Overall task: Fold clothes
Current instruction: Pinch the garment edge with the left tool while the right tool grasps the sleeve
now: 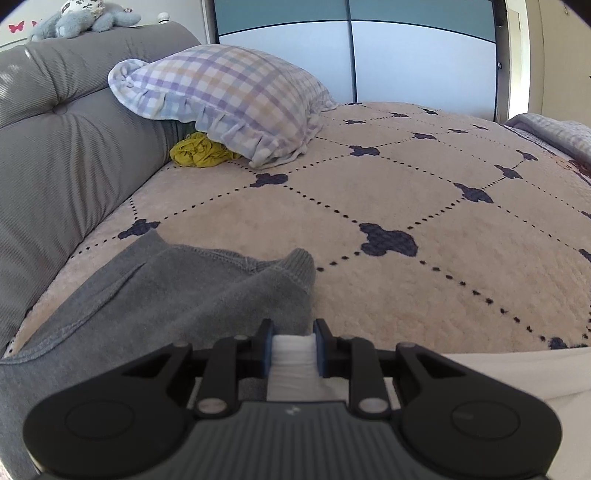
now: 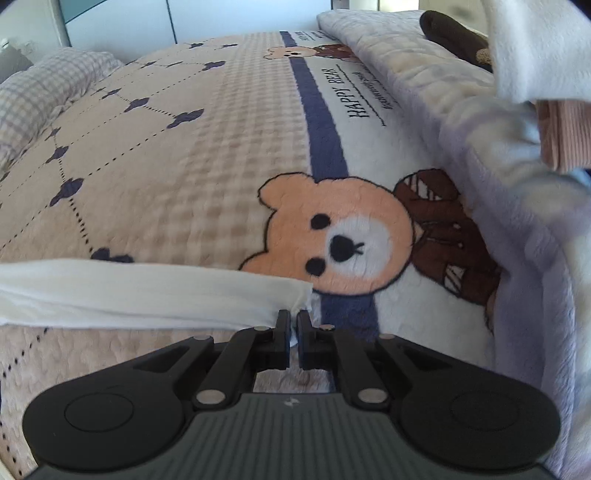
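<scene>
Underneath everything lies the bed's cream quilted bedspread, stitched with dotted diamond lines and navy clover shapes; in the right wrist view it gives way toward 3 o'clock to a navy stripe and a printed bear face, with "HAPPY BEAR" lettering at about 1 o'clock. A grey padded headboard fills the left wrist view from 9 to 11 o'clock, with a blue-grey plush toy lying on its top edge. A checked pillow with a frilled edge leans against the headboard at 11 o'clock, and a crumpled mustard-yellow cloth sits tucked beneath its lower edge. A pale lavender blanket is heaped along the 3 o'clock side of the right wrist view. A grey knit garment lies spread on the bedspread from 7 to 9 o'clock in the left wrist view, its ribbed edge pointing toward 12 o'clock. A white garment stretches as a taut band from 9 o'clock to the centre of the right wrist view. The left gripper is clamped on a bunched fold of this white fabric, its blue pads pressing both sides. The right gripper has its tongs nearly together, pinching the white garment's corner.
</scene>
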The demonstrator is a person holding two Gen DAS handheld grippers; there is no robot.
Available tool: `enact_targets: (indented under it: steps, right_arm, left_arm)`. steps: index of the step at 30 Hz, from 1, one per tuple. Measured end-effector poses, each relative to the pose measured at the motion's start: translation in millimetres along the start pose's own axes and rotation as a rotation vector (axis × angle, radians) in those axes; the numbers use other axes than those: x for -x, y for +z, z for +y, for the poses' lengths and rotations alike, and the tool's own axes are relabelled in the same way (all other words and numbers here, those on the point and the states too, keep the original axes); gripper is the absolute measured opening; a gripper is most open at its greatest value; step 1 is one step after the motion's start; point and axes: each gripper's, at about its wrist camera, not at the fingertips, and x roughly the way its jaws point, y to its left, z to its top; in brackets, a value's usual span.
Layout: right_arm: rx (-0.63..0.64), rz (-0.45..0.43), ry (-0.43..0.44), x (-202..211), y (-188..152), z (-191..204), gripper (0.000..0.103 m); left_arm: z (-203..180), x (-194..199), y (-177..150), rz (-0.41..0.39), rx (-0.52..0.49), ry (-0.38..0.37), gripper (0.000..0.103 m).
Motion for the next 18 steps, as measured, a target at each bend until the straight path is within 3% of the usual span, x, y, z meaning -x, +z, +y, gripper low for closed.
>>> enact_targets:
  steps: [4, 9, 13, 15, 18]
  right_arm:
    - [-0.015, -0.037, 0.088, 26, -7, -2, 0.006]
    - [0.005, -0.106, 0.043, 40, 16, 5, 0.005]
    - [-0.012, -0.205, 0.157, 77, 10, 4, 0.005]
    - [0.012, -0.177, 0.187, 86, -10, 6, 0.005]
    - [0.079, 0.01, 0.164, 66, -48, 5, 0.005]
  left_arm:
    - [1, -2, 4, 0.0, -0.006, 0.005, 0.023]
    - [-3, -1, 5, -0.004, 0.01, 0.005, 0.023]
    - [1, 3, 1, -0.012, 0.018, -0.003, 0.023]
    - [3, 4, -1, -0.007, 0.012, -0.008, 0.023]
    - [4, 3, -4, -0.001, -0.01, -0.01, 0.023]
